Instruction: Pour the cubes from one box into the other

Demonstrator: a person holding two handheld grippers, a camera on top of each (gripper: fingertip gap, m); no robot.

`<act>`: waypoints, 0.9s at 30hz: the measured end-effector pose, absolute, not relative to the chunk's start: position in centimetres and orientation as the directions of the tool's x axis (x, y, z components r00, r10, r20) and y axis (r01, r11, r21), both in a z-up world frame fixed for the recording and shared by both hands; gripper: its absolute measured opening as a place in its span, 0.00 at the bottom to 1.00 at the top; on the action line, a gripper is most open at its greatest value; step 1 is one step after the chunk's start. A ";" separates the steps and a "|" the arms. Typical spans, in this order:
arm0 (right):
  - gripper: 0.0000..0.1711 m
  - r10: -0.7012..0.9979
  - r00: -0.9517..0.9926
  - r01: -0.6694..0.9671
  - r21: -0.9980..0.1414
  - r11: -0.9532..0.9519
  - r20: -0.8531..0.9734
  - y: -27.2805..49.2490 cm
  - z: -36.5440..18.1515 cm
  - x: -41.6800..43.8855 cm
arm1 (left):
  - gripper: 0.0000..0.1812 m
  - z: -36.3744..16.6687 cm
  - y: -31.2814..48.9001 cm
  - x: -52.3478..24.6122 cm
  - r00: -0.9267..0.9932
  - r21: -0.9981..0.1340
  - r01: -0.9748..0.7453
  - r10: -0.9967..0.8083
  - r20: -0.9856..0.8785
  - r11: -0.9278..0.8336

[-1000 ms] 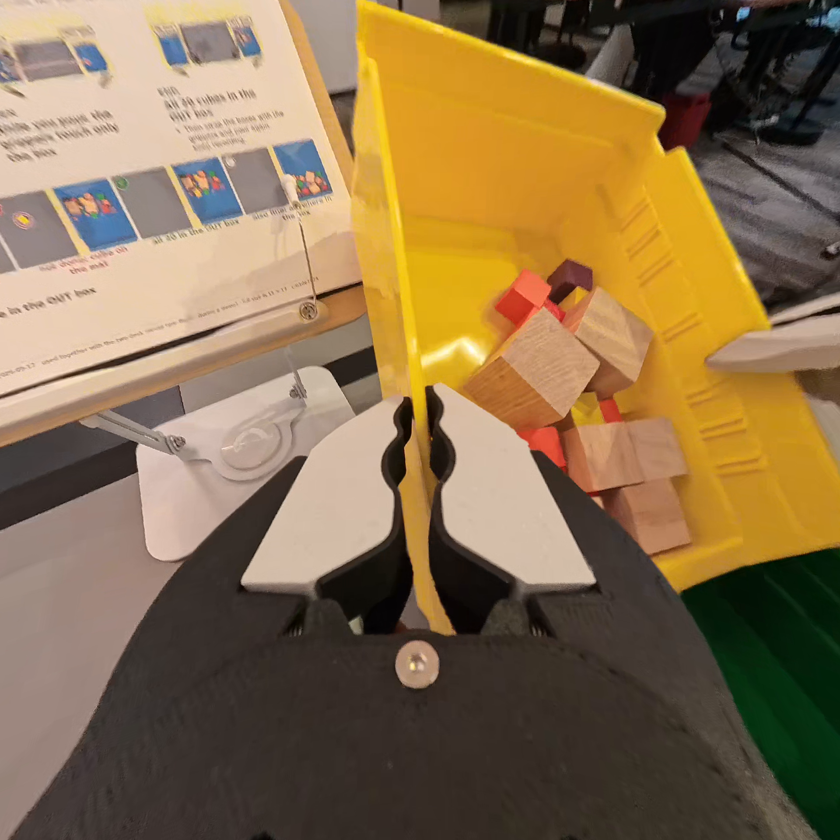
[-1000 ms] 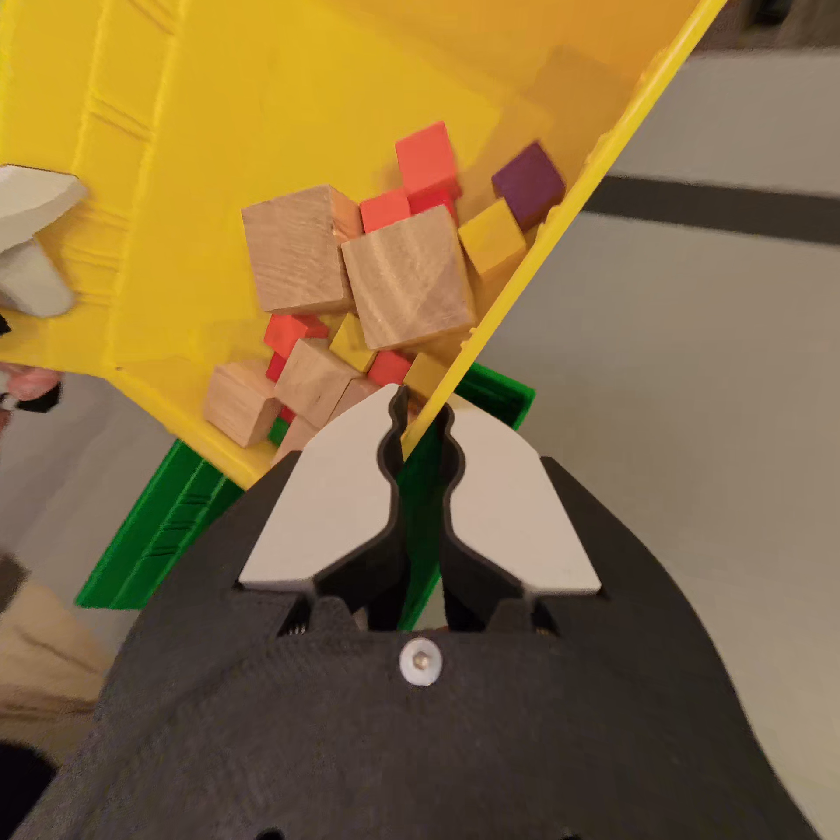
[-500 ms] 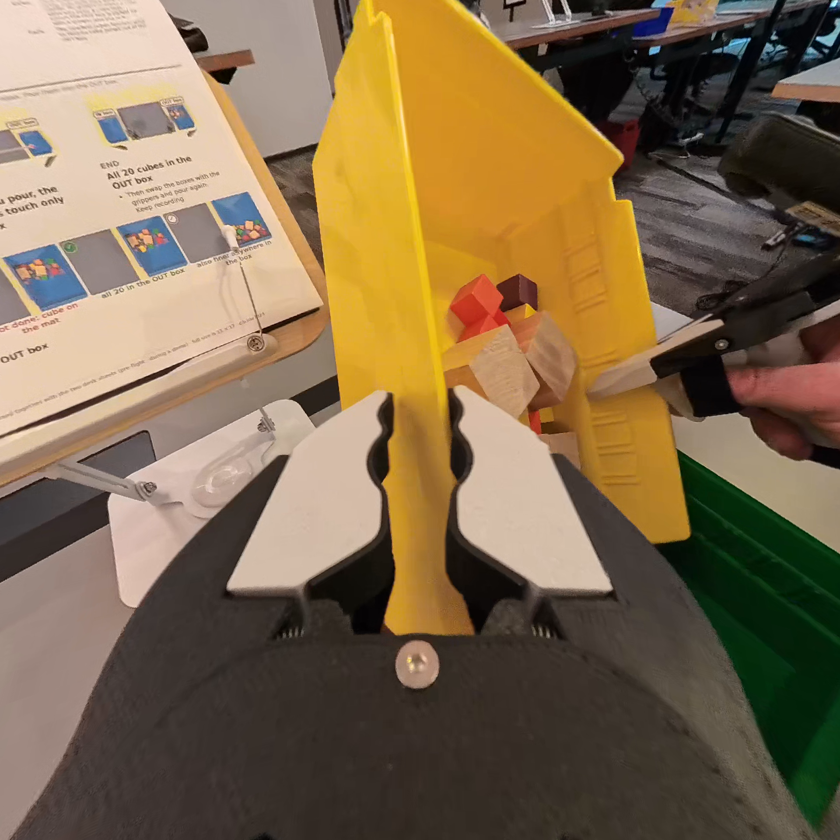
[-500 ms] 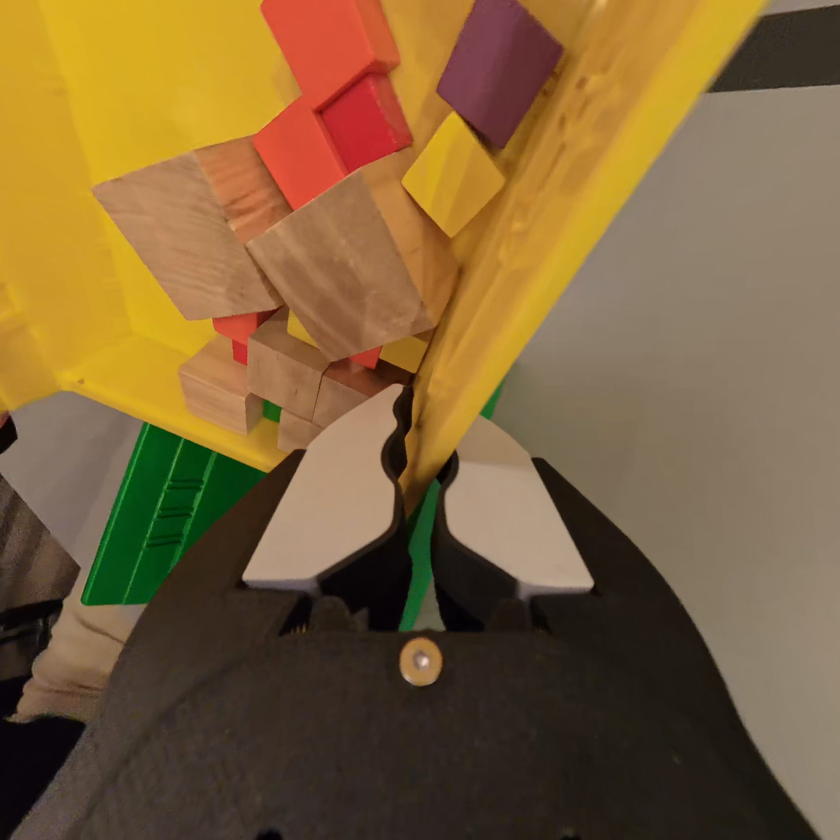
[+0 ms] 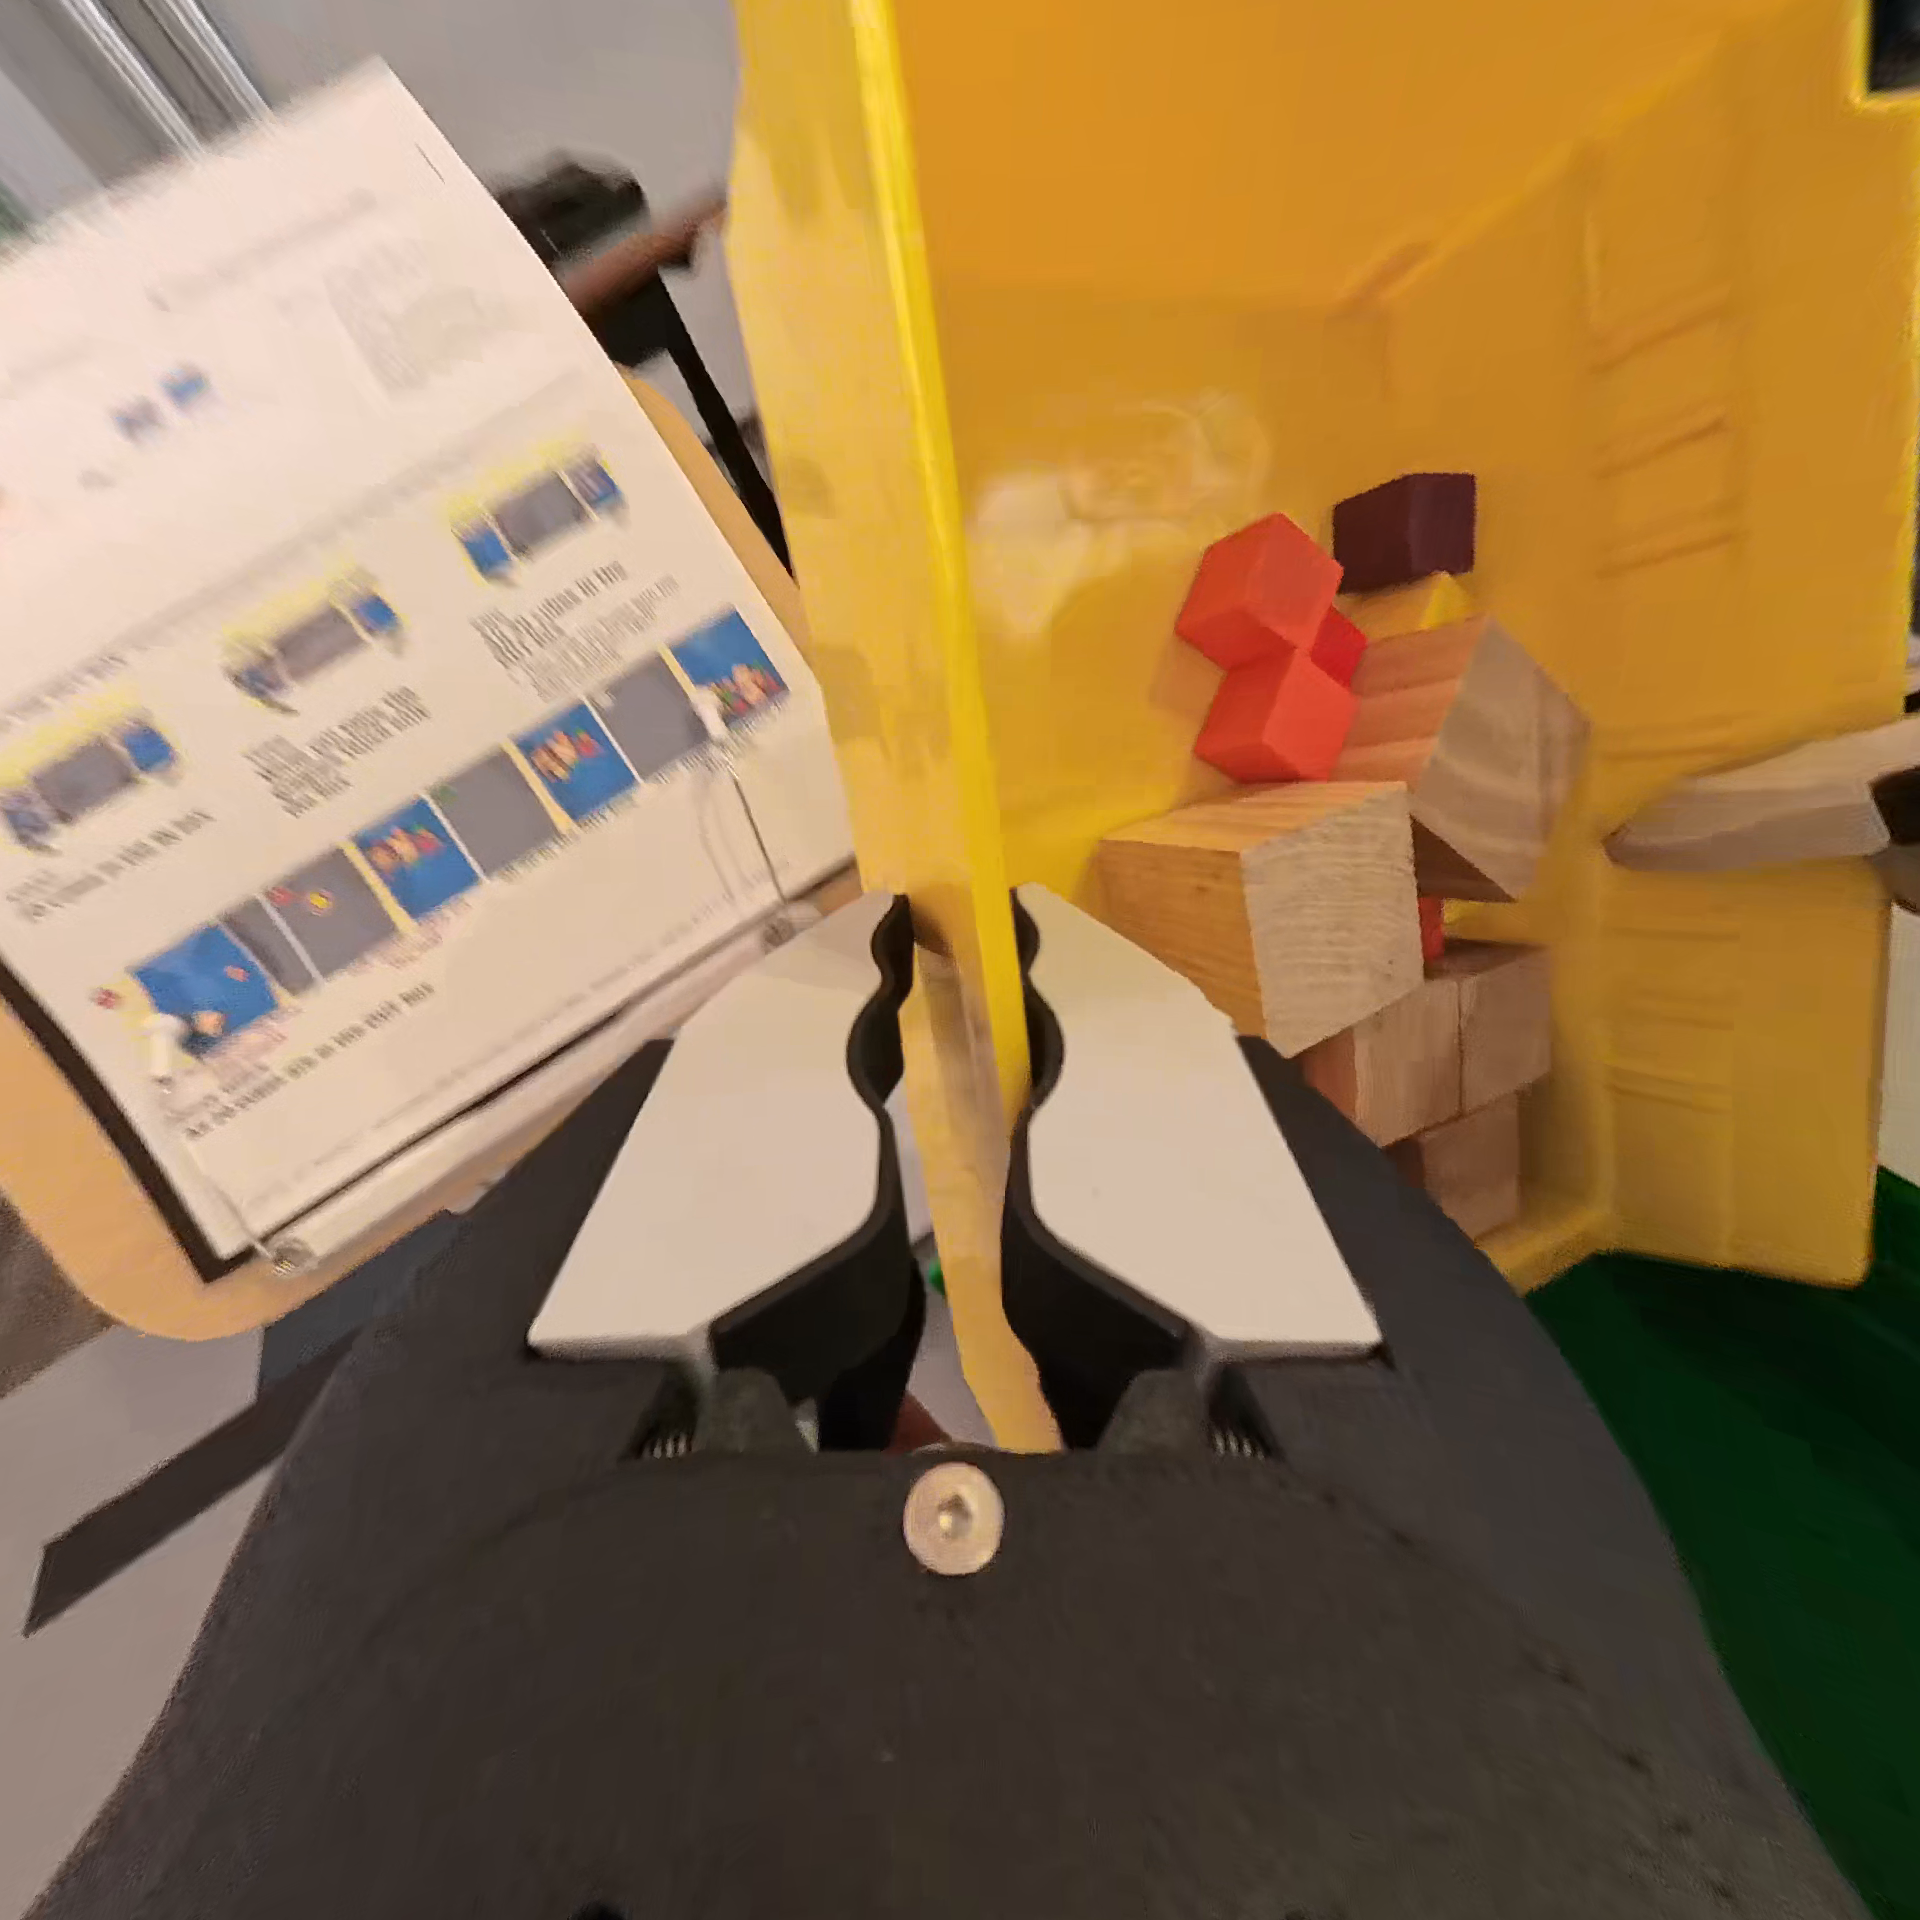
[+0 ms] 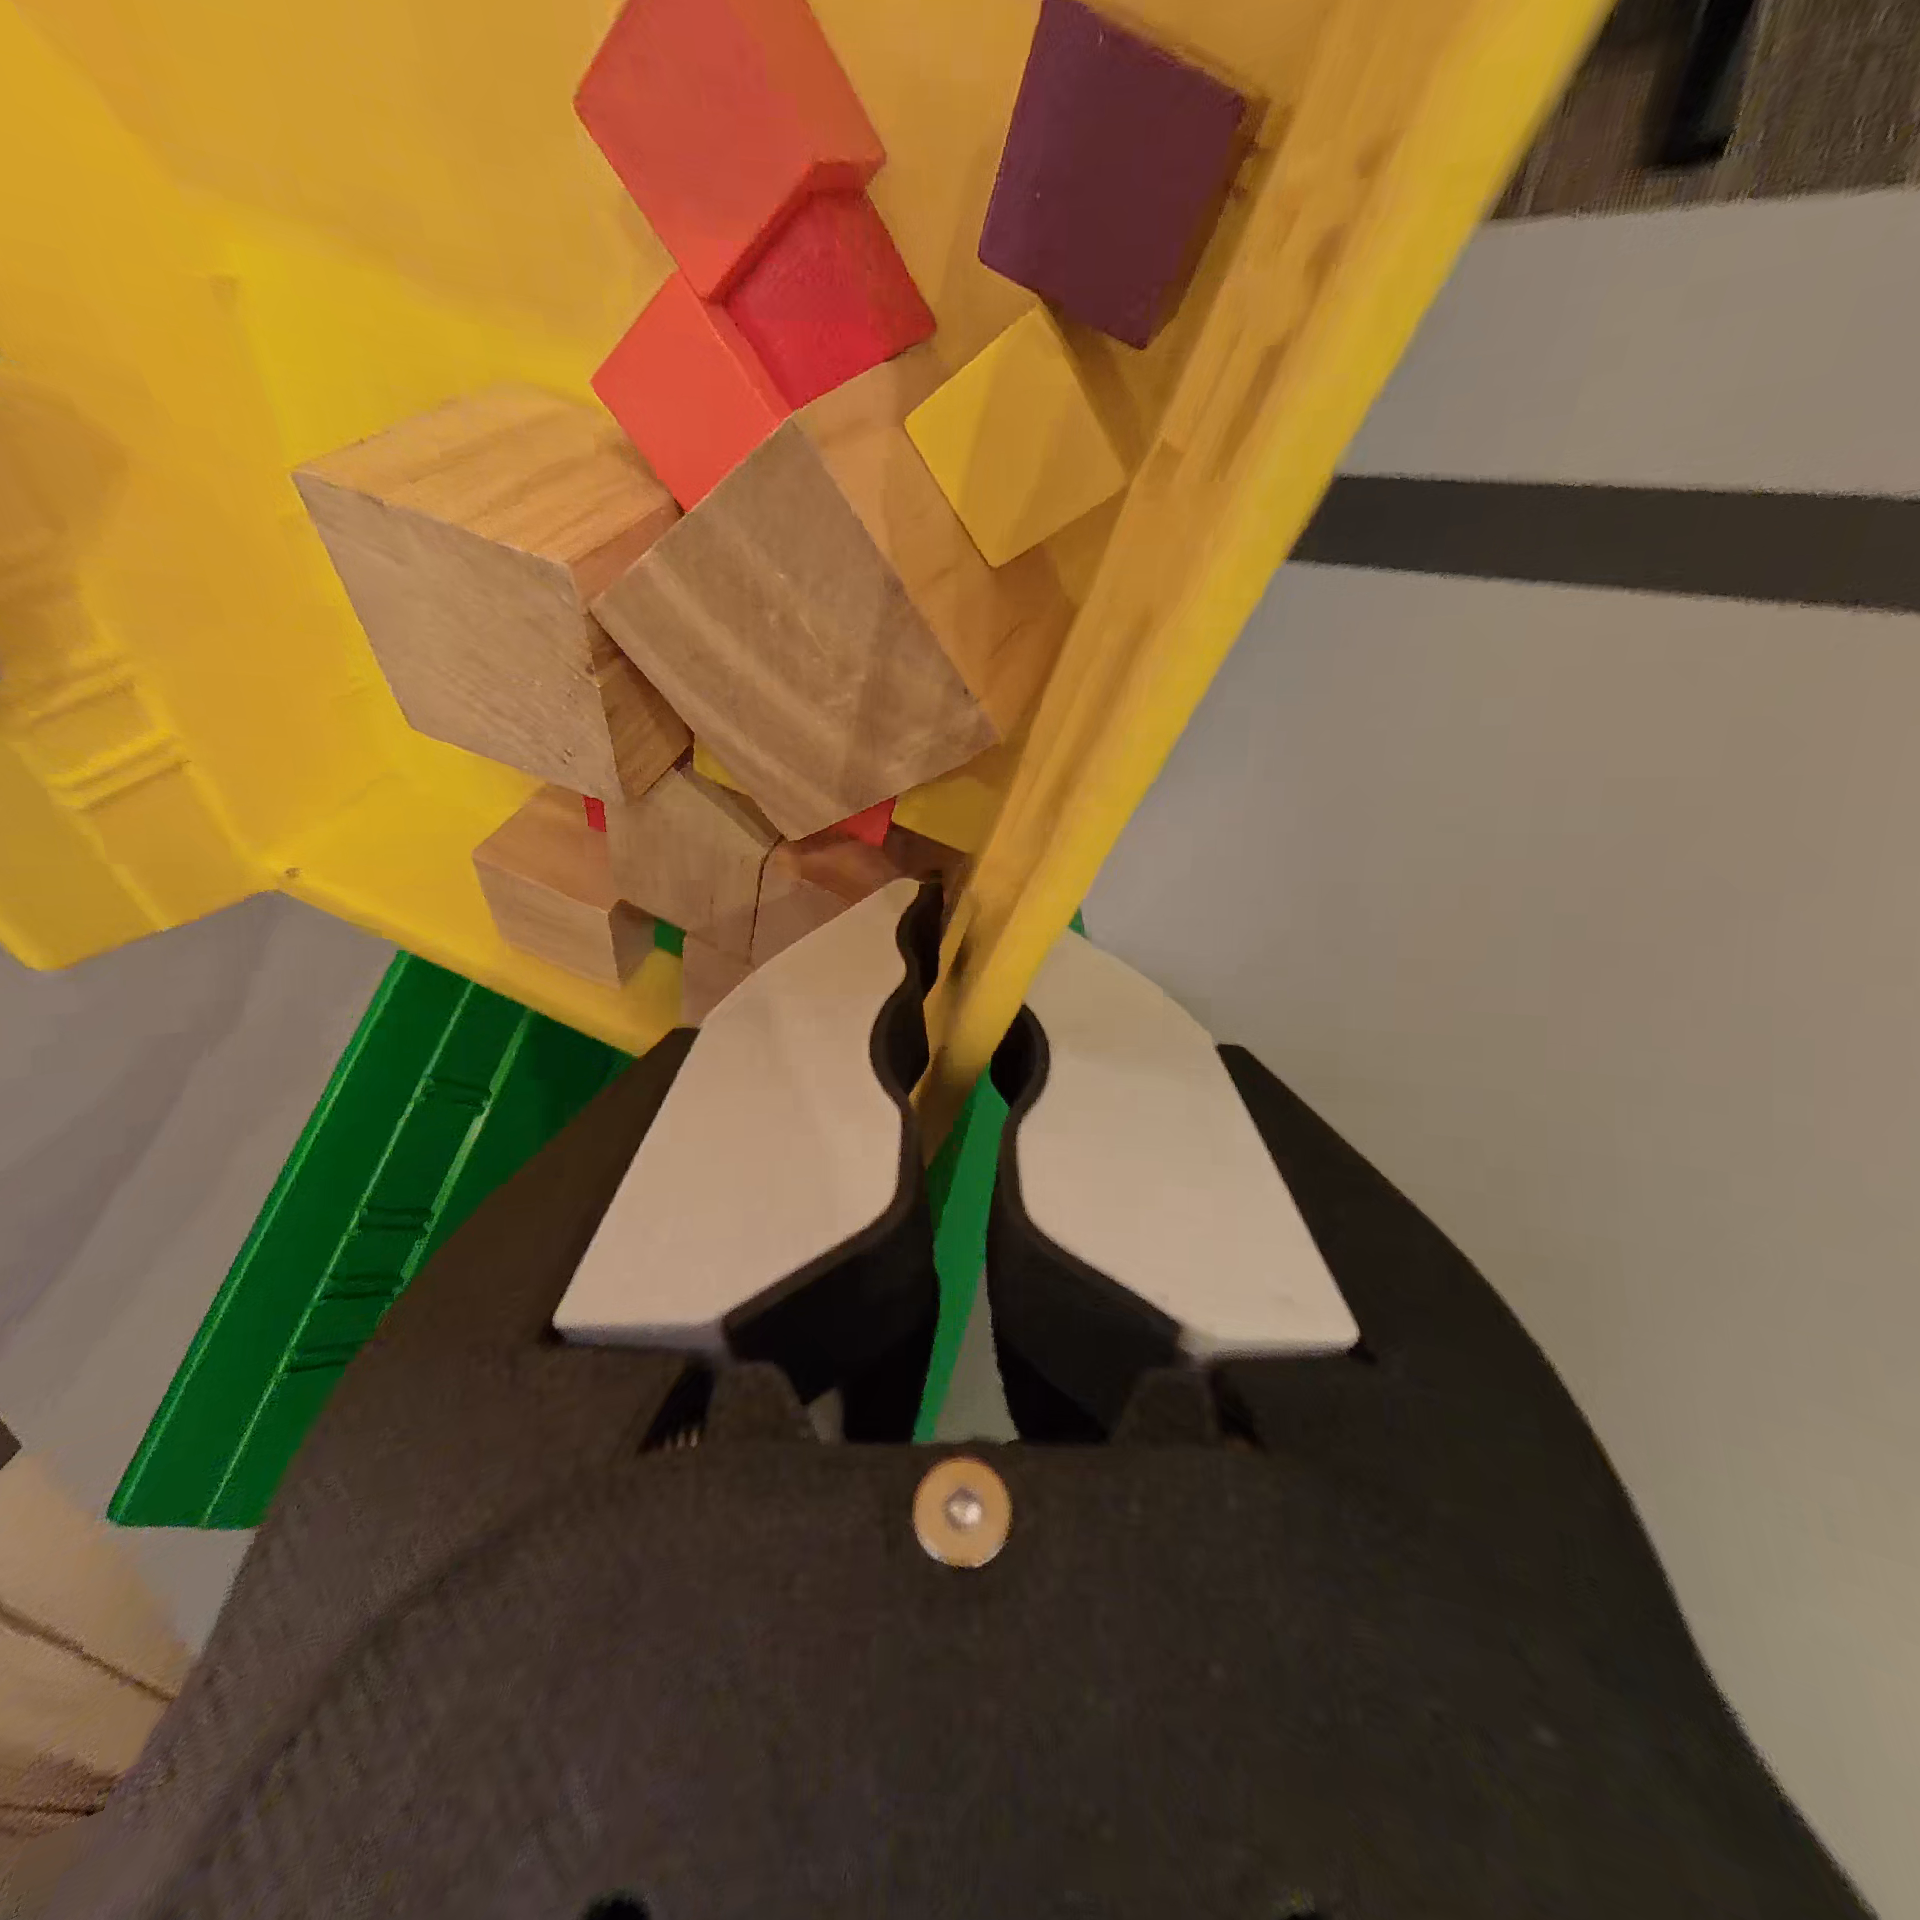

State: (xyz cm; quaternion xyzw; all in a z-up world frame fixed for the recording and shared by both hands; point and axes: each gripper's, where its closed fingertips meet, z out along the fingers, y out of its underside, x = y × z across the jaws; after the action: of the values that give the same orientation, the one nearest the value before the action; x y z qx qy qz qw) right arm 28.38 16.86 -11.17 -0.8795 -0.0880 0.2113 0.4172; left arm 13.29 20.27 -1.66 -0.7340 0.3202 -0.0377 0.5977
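The yellow box (image 5: pixel 1195 260) is held up between both grippers and tipped steeply, its low front lip over the green box (image 5: pixel 1766 1475). My left gripper (image 5: pixel 961 914) is shut on its left side wall. My right gripper (image 6: pixel 961 914) is shut on the opposite wall (image 6: pixel 1195 582); its fingertip (image 5: pixel 1756 810) shows at the right of the left wrist view. Wooden, orange, red, yellow and purple cubes (image 5: pixel 1340 790) are piled against the lowered front lip (image 6: pixel 665 644). The green box (image 6: pixel 343 1247) lies on the table below.
An instruction sheet on a wooden stand (image 5: pixel 343 727) stands close to the left of the yellow box. The grey table (image 6: pixel 1558 883) carries a dark tape line (image 6: pixel 1621 540). Something beige (image 6: pixel 52 1610) shows at the lower left of the right wrist view.
The yellow box has been tipped steeper, from slanted to nearly upright. The cubes have slid down and bunched at its front lip. Both grippers kept their hold.
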 end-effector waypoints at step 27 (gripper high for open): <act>0.02 0.424 0.887 -0.058 -0.955 -0.290 -0.182 21.9 -6.4 28.2 | 0.06 3.9 21.4 13.1 0.831 -0.830 -0.328 -0.280 -0.480 0.451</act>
State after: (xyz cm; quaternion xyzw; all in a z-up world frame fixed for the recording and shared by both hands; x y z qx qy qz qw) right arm 28.21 21.86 -6.36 -0.7760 -0.1181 0.2062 0.5842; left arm 13.09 21.36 3.94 -0.5239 0.2900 0.0150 0.8008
